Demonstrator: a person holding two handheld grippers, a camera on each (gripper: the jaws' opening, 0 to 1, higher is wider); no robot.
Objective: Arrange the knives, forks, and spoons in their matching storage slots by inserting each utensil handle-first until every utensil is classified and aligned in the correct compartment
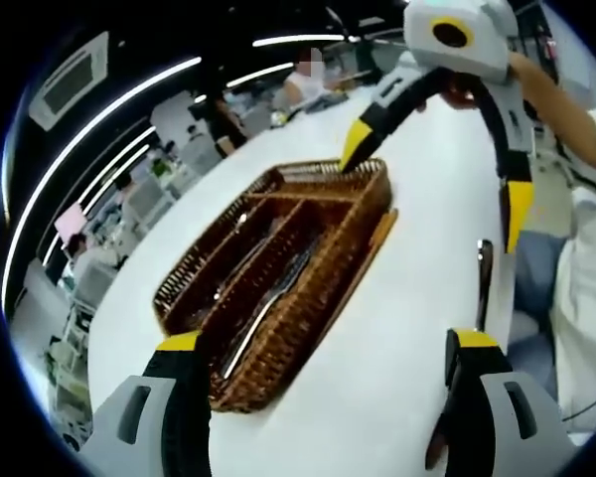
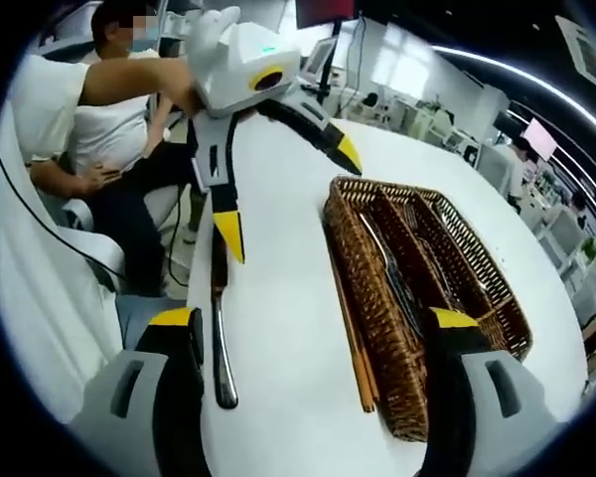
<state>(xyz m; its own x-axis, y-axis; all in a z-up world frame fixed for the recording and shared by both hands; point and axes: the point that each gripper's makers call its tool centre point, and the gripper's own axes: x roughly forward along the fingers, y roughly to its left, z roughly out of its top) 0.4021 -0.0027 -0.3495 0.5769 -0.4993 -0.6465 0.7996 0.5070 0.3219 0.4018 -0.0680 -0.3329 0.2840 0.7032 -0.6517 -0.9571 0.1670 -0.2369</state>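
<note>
Wicker tray w/ lengthwise slots sat on white counter; several utensils already lay in its slots. One knife lay on counter well apart from tray, on side nearest the person. Thin wooden stick lay along tray's long edge, on knife side. Left gripper fingers spread wide, holding nothing. Right gripper fingers also released, nothing held, one yellow fingertip at tray's far end, other near knife.
</note>
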